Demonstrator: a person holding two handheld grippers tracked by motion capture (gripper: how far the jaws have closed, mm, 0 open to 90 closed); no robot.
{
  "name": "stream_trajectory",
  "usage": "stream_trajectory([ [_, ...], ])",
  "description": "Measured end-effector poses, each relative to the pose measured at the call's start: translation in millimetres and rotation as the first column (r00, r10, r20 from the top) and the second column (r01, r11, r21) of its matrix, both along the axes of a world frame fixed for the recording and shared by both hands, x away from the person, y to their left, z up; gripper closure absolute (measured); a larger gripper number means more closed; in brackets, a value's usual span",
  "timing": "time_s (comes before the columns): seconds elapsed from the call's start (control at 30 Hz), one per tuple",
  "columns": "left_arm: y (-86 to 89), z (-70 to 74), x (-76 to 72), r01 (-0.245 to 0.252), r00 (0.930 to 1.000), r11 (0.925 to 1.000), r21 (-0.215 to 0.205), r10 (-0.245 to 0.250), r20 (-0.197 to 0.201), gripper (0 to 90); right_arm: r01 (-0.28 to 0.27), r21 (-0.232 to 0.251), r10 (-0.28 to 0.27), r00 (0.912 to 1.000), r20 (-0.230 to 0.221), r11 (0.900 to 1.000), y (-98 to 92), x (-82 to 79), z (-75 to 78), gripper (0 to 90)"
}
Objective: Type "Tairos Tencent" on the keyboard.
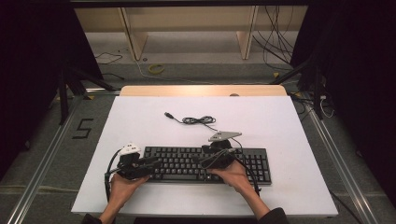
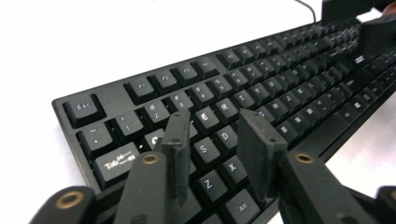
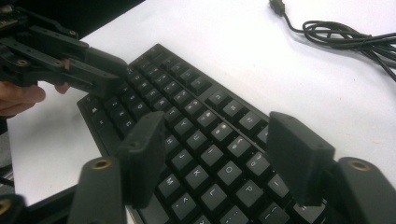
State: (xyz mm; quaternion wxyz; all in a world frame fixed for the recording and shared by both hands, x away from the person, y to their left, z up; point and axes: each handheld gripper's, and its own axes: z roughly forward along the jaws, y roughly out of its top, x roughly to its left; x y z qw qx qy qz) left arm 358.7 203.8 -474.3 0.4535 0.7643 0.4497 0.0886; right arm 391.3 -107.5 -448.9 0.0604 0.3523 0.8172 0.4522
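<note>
Hands come in from the near edge of the white table [image 1: 140, 121]; the left gripper [image 1: 152, 162] hovers over the left end of the black keyboard [image 1: 182, 163], jaws apart with nothing between them; the right gripper [image 1: 205, 160] hangs over the middle keys, jaws wide and empty; beyond the keyboard its cable [image 1: 198, 120] lies coiled.

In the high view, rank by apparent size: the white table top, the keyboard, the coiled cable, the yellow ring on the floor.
1. White table top
2. Keyboard
3. Coiled cable
4. Yellow ring, though it lies farther from the camera, so its last place is unsure.
</note>
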Motion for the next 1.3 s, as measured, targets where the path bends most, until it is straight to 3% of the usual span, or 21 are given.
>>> stream_trajectory([
  [0.17,-1.4,2.0,-0.8,0.007,0.9999,0.9996,-0.027,-0.007,0.013,51.7,-0.010,-0.005,0.010,0.9999,-0.007,1.000,2.2,0.8,-2.6,48.7],
  [0.6,-4.9,3.4,-3.4,0.023,0.9996,0.9988,-0.044,-0.022,0.017,39.4,-0.022,-0.025,0.021,0.9998,-0.006,0.999,6.0,1.7,-6.5,62.9],
  [1.3,-2.7,6.7,-9.1,0.020,0.9995,0.9966,-0.080,-0.018,0.027,31.4,-0.030,-0.038,0.030,0.9995,-0.010,0.999,10.7,3.1,-10.3,74.1],
])
